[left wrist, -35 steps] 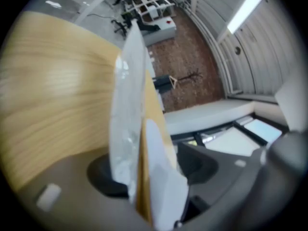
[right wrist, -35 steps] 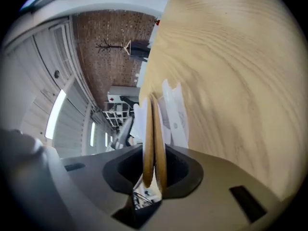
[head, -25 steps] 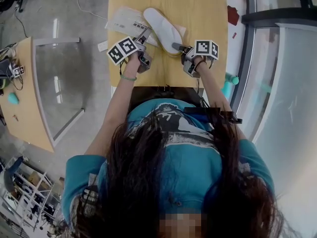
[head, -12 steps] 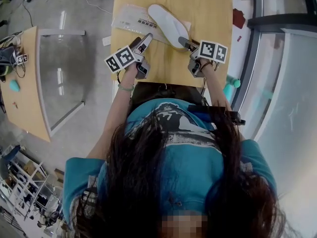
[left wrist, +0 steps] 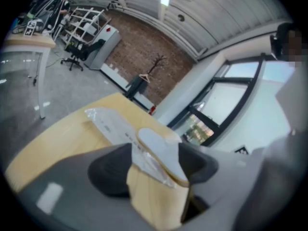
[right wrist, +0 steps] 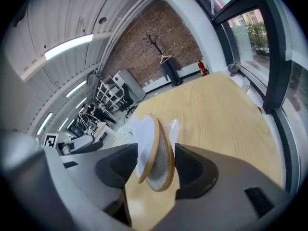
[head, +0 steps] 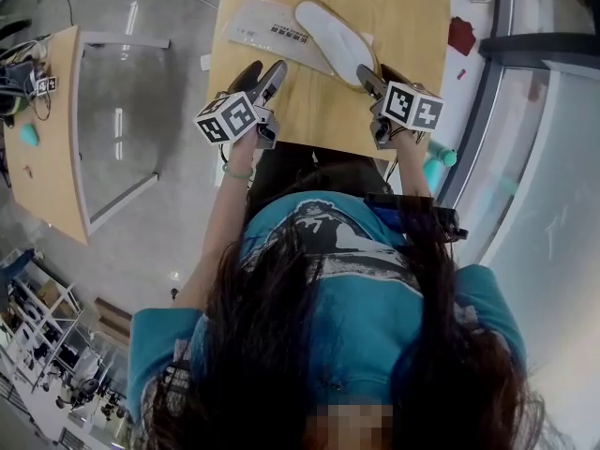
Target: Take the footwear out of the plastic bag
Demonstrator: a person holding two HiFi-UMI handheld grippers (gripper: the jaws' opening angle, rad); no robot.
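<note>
Head view: the slipper (head: pixel 333 40) lies on the table (head: pixel 398 7), touching the plastic bag (head: pixel 262 24). My left gripper (head: pixel 263 71) is well left of the slipper. My right gripper (head: pixel 375 75) is at its near end.

Left gripper view: the jaws are apart, have just been closing, and have nothing between them.

Right gripper view: the jaws are apart and have just been opening. The slipper's end is between them, unpressed.

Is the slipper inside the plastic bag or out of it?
Out, it seems: the slipper lies insole up, bare, over one end of the flat plastic bag on the table.
</note>
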